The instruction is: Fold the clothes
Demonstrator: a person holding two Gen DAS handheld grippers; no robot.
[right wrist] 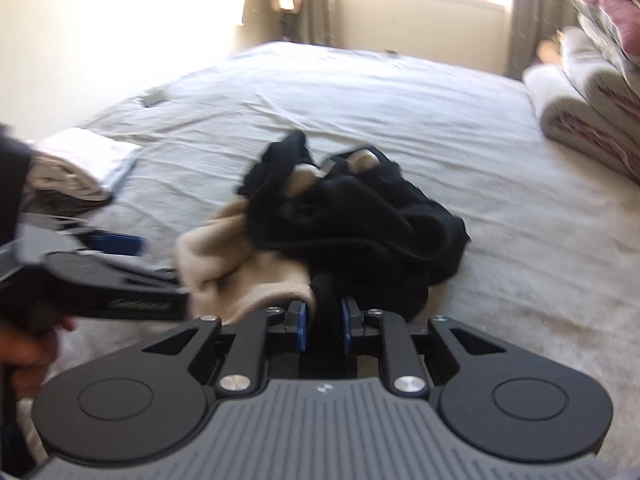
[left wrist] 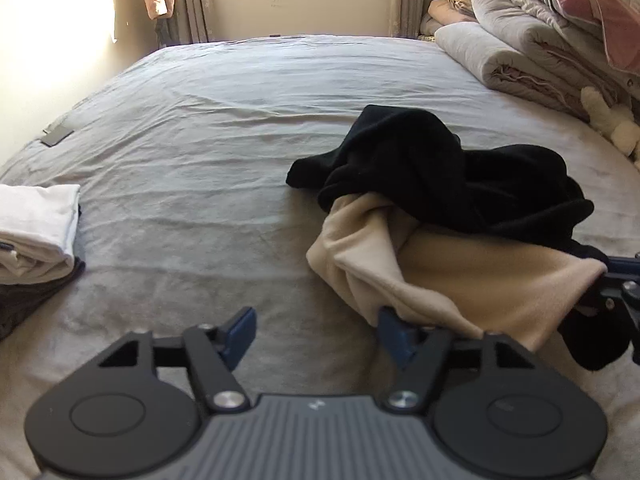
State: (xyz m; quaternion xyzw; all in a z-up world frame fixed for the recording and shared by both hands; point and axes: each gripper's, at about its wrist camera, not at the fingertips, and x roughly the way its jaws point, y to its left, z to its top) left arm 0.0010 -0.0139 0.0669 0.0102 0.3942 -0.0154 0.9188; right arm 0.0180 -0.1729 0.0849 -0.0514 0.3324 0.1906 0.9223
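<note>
Folded whites (left wrist: 38, 228) are lying stacked aside; the right hand-held gripper (right wrist: 323, 322) is apparently pinching the crumpled black garment (left wrist: 452, 176), the left hand-held gripper (left wrist: 316, 334) gaping empty.

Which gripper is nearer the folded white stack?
Left. The left gripper sits open between the folded white stack and the crumpled pile; the right gripper is beyond, clamped on the black garment.
</note>
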